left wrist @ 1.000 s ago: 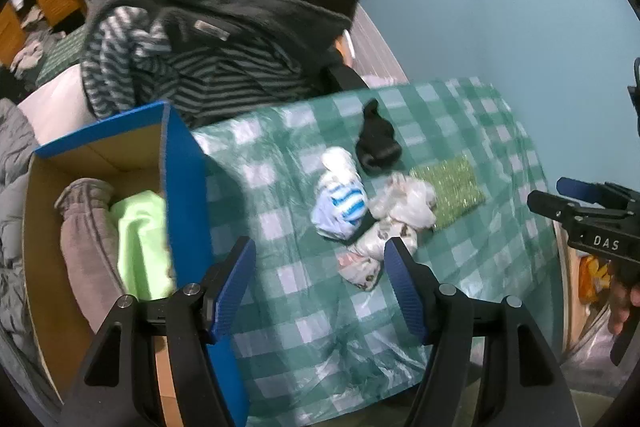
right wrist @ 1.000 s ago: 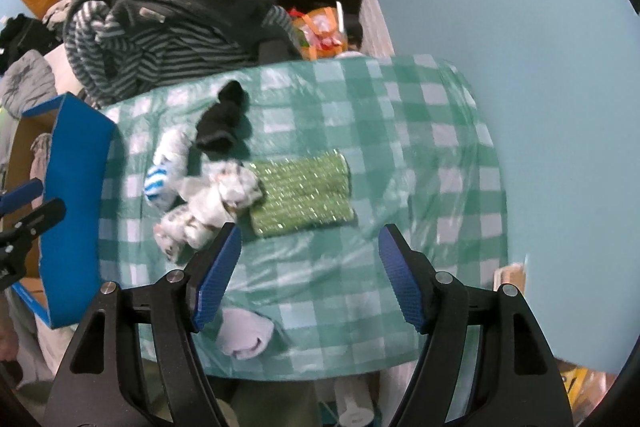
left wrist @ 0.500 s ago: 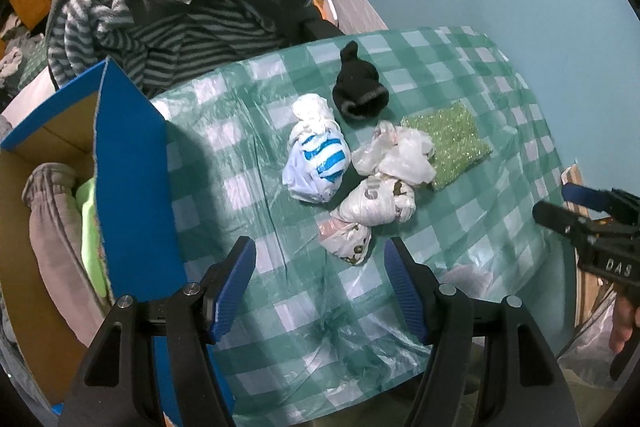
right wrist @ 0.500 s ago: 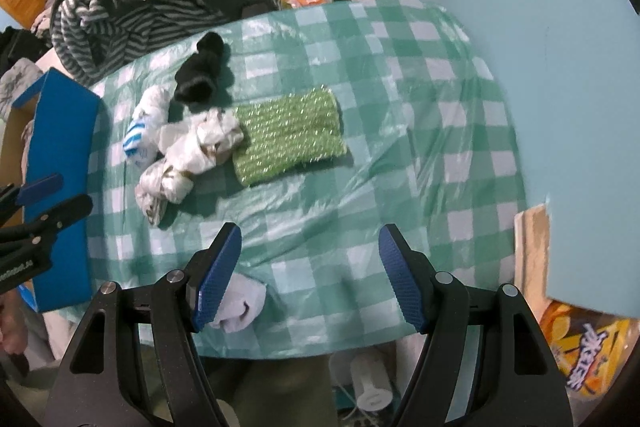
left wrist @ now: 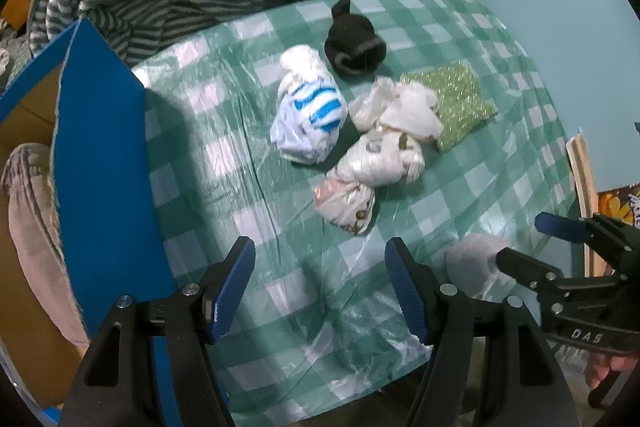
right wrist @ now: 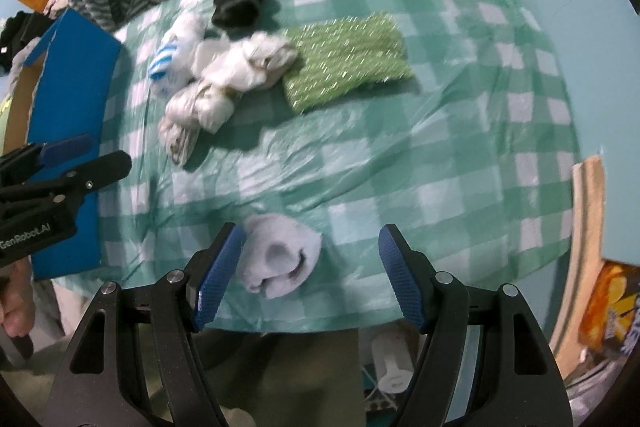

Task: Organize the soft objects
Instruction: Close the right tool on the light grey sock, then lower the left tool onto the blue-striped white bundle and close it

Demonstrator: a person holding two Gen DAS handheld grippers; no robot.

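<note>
Both grippers hang above the near edge of the tabletop [right wrist: 440,155], jaws spread wide, pinching nothing. The right gripper [right wrist: 310,273] sits over a rolled white sock [right wrist: 280,261] lying right at the near edge; the roll is closer to the left finger than centred, almost touching that pad. The left gripper [left wrist: 320,287] hovers further left, beside the blue-walled cardboard box [left wrist: 104,163] at the left edge, which already has a greyish garment [left wrist: 32,219] in it.

The rest of the pile is mid-tabletop: black sock bundle [left wrist: 354,45] toward the far edge, blue-striped white bundle [left wrist: 310,119] just beside it, two crumpled white bundles [left wrist: 394,107] touching each other, a patterned pale bundle [left wrist: 348,205] nearer, and a flat green sparkly cloth [right wrist: 348,61] on the right of the cluster.

Risks, as a guess: the white sock is so near the edge that an off-centre close could nudge it off the tabletop. The plastic checked cover looks loose and wrinkled, so the jaws could snag it and drag the pile. A soft roll may also unroll if pinched at one end only.

Orientation: the white sock's long axis runs roughly along the near edge, folded opening facing up toward the right gripper. The green cloth's long axis runs left to right, slightly tilted.
</note>
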